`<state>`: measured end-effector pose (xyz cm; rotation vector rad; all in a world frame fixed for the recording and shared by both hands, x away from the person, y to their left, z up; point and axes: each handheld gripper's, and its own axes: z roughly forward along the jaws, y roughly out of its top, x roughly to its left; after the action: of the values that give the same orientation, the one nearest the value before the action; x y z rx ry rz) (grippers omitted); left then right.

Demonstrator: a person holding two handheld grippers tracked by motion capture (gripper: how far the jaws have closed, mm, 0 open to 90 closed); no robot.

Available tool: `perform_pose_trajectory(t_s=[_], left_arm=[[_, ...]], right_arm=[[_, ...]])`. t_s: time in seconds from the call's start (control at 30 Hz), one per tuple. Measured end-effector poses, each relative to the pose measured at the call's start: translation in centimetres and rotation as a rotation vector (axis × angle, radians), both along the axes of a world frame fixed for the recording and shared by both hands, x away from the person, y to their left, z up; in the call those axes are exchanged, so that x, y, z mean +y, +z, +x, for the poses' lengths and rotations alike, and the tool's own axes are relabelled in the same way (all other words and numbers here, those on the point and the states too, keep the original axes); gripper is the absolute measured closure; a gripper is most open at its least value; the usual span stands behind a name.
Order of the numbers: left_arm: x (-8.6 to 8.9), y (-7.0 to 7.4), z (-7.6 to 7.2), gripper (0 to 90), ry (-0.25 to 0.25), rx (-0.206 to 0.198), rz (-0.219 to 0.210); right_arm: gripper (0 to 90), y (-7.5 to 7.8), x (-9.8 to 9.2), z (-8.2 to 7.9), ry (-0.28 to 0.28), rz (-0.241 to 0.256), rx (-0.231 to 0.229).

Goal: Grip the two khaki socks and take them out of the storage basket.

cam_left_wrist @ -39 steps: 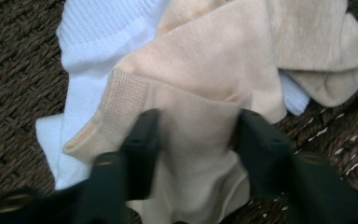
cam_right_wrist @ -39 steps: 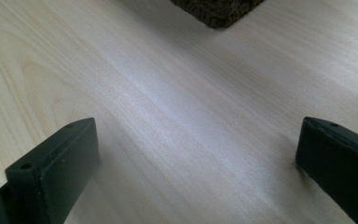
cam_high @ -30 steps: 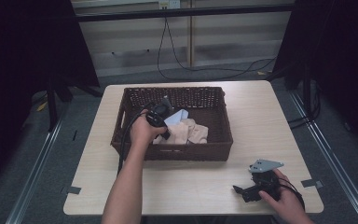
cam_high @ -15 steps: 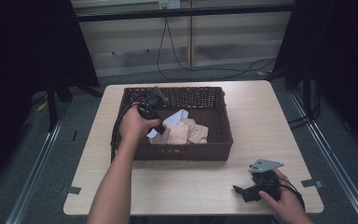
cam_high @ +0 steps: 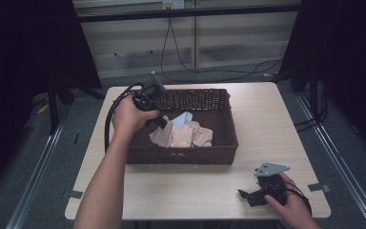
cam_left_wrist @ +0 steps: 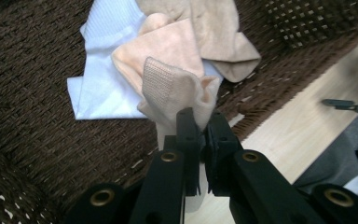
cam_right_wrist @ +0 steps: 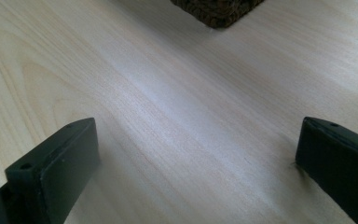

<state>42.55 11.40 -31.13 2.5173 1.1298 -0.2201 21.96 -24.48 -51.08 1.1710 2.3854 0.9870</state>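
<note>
A dark wicker basket (cam_high: 221, 151) stands mid-table and holds a peach cloth (cam_high: 186, 136) and a pale blue cloth (cam_high: 181, 118). My left gripper (cam_high: 159, 120) hangs over the basket's left part, shut on a corner of the peach cloth (cam_left_wrist: 172, 88), which it holds lifted above the blue cloth (cam_left_wrist: 98, 79). The jaws stand pressed together on the fabric in the left gripper view (cam_left_wrist: 199, 140). My right gripper (cam_high: 248, 195) rests on the table near the front right, open, with bare wood between its jaws (cam_right_wrist: 196, 154).
The basket's corner (cam_right_wrist: 216, 11) shows at the top of the right gripper view. The wooden table (cam_high: 181, 191) has bare room in front of the basket. Tape marks (cam_high: 317, 187) sit near the front corners. Cables trail on the floor behind the table.
My left gripper has risen and drawn back toward the basket's far left corner, pulling the peach cloth up with it. The right gripper has stayed put.
</note>
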Motion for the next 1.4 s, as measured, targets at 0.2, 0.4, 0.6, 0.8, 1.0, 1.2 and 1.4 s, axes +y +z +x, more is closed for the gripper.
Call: perform_pose_trajectory(t_s=[0.2, 0.4, 0.6, 0.8, 1.0, 1.2, 1.4], left_arm=[[0.0, 1.9, -0.5, 85.8, -0.005, -0.005, -0.026], [-0.2, 3.6, -1.0, 85.8, -0.026, -0.008, -0.025], [-0.4, 4.8, -1.6, 85.8, -0.049, -0.009, -0.031], [-0.3, 5.0, -2.4, 85.8, -0.075, 0.001, -0.025], [-0.6, 5.3, -3.5, 85.8, -0.109, -0.005, -0.034], [-0.7, 5.1, -4.3, 85.8, -0.134, -0.005, -0.023], [-0.7, 4.6, -4.8, 85.8, -0.152, -0.004, -0.024]], right_arm=[[0.0, 0.0, 0.0, 0.0, 0.001, -0.002, 0.002], [0.0, 0.0, 0.0, 0.0, 0.001, -0.003, 0.000], [0.0, 0.0, 0.0, 0.0, 0.001, -0.002, 0.000], [0.0, 0.0, 0.0, 0.0, 0.001, -0.002, 0.002], [0.0, 0.0, 0.0, 0.0, 0.000, -0.002, 0.003], [0.0, 0.0, 0.0, 0.0, 0.000, 0.000, 0.000], [0.0, 0.0, 0.0, 0.0, 0.000, -0.001, -0.001]])
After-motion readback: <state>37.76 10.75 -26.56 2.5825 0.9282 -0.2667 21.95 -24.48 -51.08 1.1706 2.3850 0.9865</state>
